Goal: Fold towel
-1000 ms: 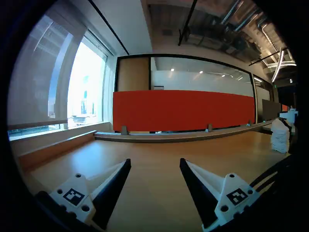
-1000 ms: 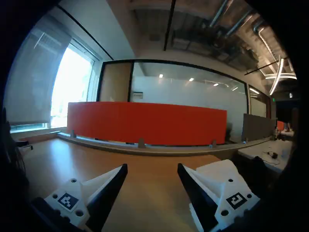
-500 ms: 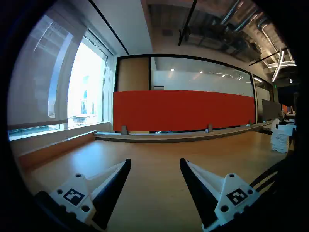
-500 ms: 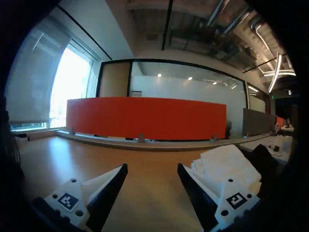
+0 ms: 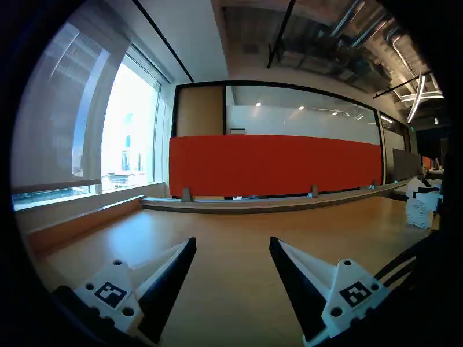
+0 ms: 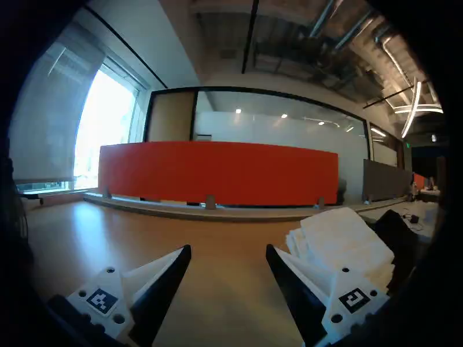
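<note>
Jaws on the left gripper (image 5: 231, 254) and right gripper (image 6: 228, 260) are both spread wide with nothing between them, same as a second ago. One stack of folded white towels (image 6: 341, 243) sits on the bench (image 6: 226, 289) just beside the right gripper's finger, showing way more now. One red divider (image 6: 220, 173) stands behind.

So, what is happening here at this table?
A person holds two grippers low over a wooden table. The left gripper and the right gripper both have open jaws and hold nothing. A stack of folded white towels lies close behind the right gripper's right-hand finger.
</note>
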